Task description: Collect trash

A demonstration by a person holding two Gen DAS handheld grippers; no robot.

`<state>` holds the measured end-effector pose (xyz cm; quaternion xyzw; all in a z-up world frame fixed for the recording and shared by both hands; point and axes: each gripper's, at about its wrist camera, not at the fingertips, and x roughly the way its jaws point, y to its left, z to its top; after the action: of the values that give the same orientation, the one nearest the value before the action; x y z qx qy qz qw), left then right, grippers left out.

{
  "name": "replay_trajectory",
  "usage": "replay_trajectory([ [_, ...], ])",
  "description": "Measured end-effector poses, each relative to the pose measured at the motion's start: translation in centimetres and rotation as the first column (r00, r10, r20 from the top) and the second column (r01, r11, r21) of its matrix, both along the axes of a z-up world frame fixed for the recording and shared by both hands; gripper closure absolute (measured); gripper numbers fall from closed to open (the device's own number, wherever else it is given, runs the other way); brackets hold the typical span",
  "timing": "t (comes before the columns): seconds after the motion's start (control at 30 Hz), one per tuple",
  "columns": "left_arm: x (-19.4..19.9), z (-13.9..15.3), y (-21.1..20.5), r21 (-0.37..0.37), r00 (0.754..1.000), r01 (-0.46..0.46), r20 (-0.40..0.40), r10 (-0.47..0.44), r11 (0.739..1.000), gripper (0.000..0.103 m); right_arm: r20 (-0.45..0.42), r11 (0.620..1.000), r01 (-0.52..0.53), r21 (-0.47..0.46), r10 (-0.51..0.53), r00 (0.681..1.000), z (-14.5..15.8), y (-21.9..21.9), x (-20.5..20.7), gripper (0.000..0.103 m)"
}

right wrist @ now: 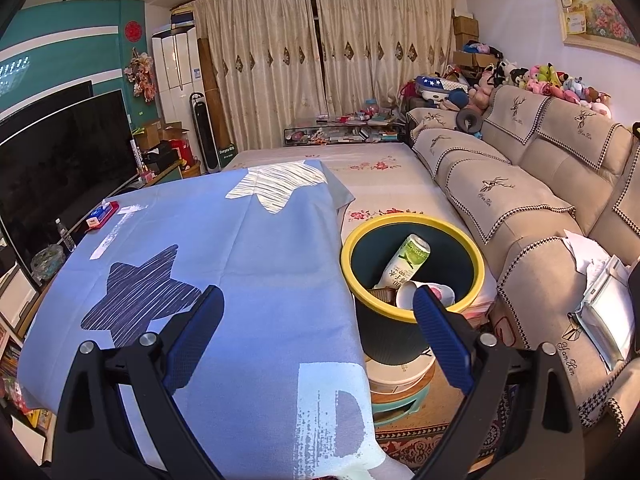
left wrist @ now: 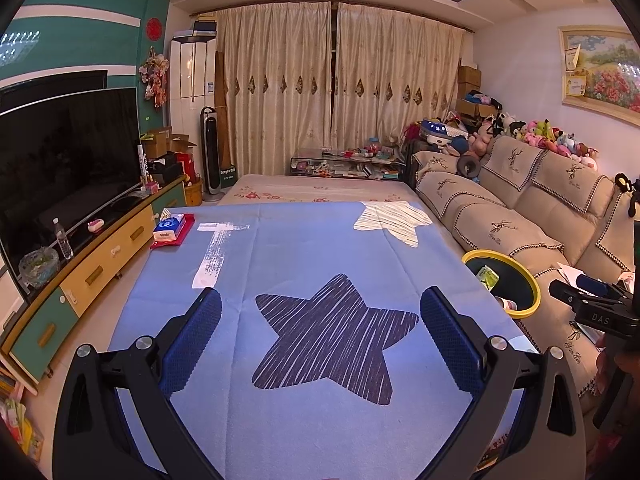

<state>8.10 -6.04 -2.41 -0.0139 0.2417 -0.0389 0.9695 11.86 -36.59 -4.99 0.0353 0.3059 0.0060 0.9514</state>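
A dark bin with a yellow rim (right wrist: 412, 236) stands right of the blue star cloth (right wrist: 248, 264). Inside it lie a green-and-white bottle (right wrist: 406, 260), a white paper cup (right wrist: 408, 292) and other scraps. In the left wrist view the same bin (left wrist: 524, 280) shows at the cloth's right edge. My left gripper (left wrist: 320, 320) is open above the dark star print, holding nothing. My right gripper (right wrist: 318, 316) is open too, its right finger (right wrist: 440, 340) in front of the bin's near rim. The right gripper's body (left wrist: 596, 312) shows at the right edge of the left wrist view.
A tissue pack on a red tray (left wrist: 172, 230) sits at the cloth's far left corner. A TV (left wrist: 64, 160) and cabinet (left wrist: 100, 264) run along the left. A beige sofa (right wrist: 540, 208) with papers (right wrist: 600, 280) lies right. Stacked stools (right wrist: 400, 380) carry the bin.
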Motion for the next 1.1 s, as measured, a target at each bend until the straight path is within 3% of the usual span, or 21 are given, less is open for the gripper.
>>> replay_trajectory([
  [1.1,0.21,-0.02,-0.29,0.003,1.0,0.015,-0.011,-0.015,1.0,0.005,-0.005,1.0,-0.003,0.006,0.003,1.0,-0.19,0.29,0.03,0.012],
])
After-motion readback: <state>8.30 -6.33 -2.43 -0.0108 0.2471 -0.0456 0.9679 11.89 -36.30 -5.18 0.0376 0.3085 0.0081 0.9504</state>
